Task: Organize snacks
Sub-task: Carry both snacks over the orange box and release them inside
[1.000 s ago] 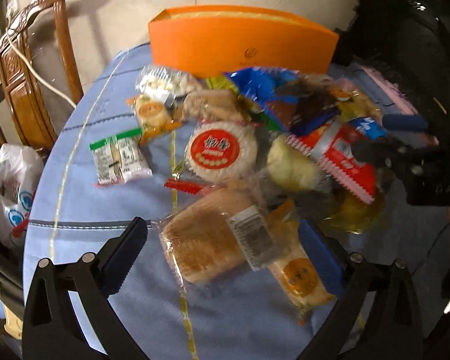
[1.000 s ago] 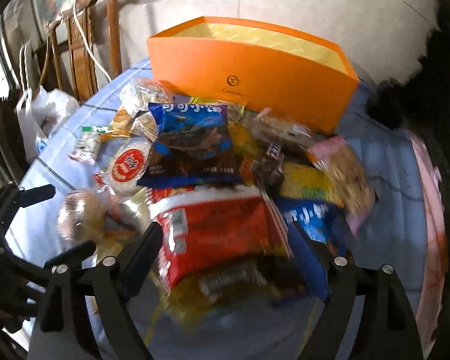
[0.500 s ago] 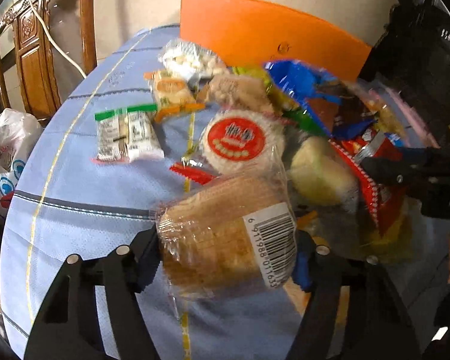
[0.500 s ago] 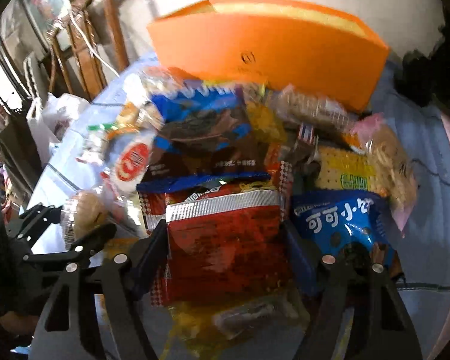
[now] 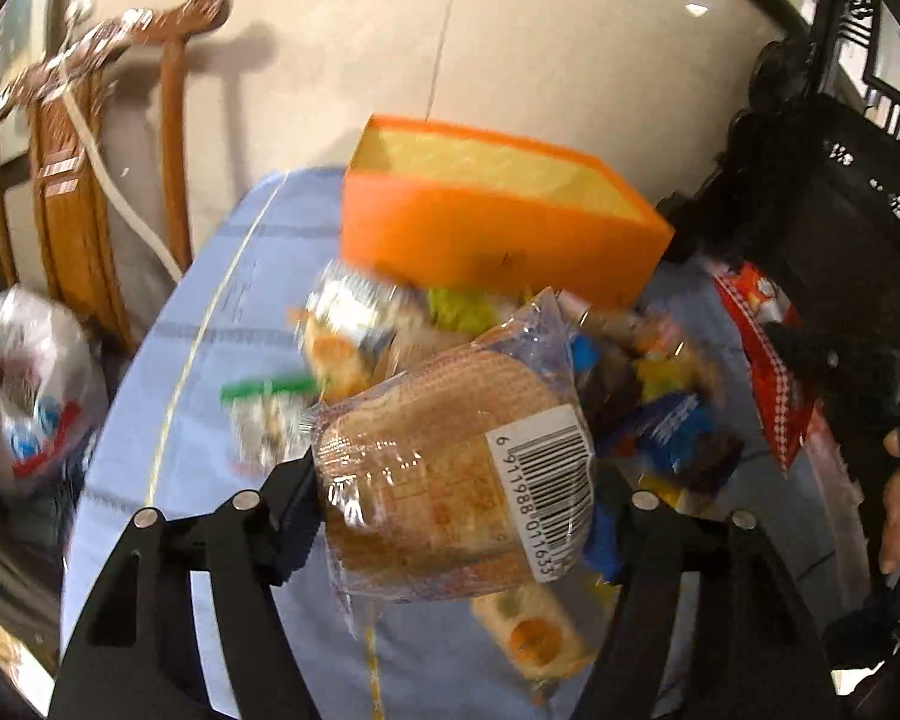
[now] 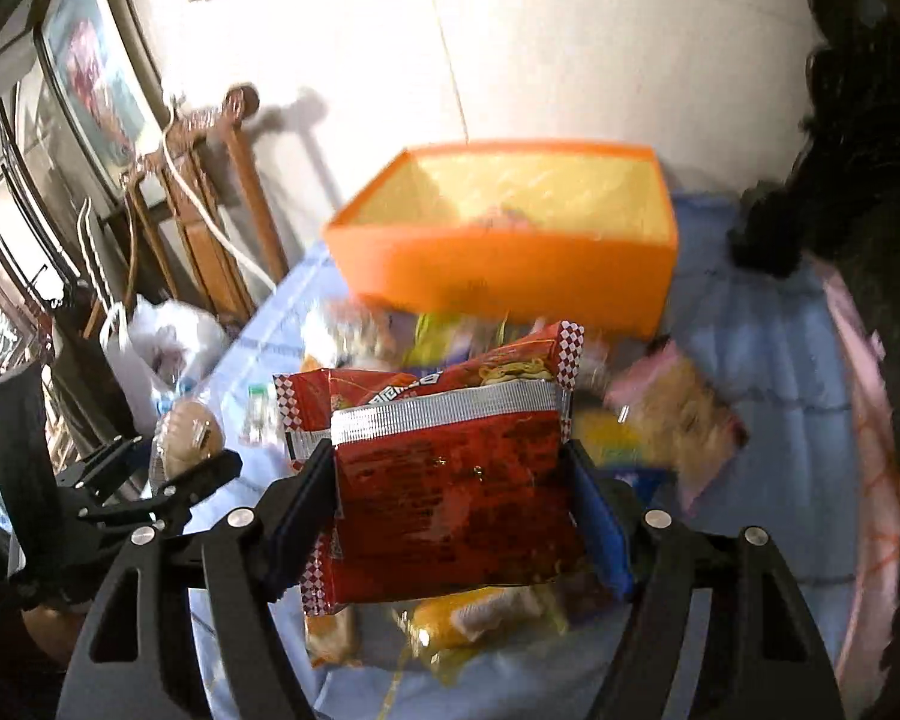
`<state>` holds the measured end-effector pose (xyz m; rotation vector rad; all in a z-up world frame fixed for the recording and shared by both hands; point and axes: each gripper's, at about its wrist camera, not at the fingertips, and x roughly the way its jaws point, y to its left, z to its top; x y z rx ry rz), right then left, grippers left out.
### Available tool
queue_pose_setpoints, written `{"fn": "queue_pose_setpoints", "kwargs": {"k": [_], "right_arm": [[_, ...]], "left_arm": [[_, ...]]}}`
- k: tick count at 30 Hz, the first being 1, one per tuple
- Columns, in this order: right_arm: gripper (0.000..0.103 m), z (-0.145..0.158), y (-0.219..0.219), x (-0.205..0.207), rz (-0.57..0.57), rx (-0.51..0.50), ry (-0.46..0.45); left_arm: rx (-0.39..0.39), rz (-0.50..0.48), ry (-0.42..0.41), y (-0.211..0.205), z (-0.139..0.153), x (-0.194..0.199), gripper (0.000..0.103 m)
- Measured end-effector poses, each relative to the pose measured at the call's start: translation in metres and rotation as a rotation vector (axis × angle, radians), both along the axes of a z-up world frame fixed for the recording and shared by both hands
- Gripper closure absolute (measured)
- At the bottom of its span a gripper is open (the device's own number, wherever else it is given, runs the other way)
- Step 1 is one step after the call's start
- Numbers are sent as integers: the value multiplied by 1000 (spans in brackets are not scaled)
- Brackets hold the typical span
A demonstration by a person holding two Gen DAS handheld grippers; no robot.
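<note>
The left gripper [image 5: 450, 516] clasps a clear-wrapped brown bread bun [image 5: 450, 468] above the counter [image 5: 222, 312]; the right gripper [image 6: 456, 510] grips a red foil snack packet [image 6: 456, 480]. Carry both level over the open orange cardboard box [image 6: 510, 276] before letting go; its yellow interior looks nearly empty, though blurred.

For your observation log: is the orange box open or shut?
Open: the orange box has no lid on, and its yellow inner walls show from above.

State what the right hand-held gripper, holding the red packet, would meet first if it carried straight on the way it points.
Probably the near wall of the orange box, straight beyond the red packet in the right hand-held gripper; depth is unclear, so loose snacks lying before it might touch first.
</note>
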<state>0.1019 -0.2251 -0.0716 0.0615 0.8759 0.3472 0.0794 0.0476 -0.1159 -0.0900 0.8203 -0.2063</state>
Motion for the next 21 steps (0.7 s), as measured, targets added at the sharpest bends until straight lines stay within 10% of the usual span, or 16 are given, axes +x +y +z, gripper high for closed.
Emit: {"fn": "queue_pose_setpoints", "kwargs": {"k": [13, 21], "right_arm": [[28, 120, -11, 152, -74, 1, -117], [19, 89, -22, 222, -188, -3, -27]], "left_arm": [[82, 3, -146, -40, 125, 175, 33], [157, 54, -66, -57, 114, 264, 5]]}}
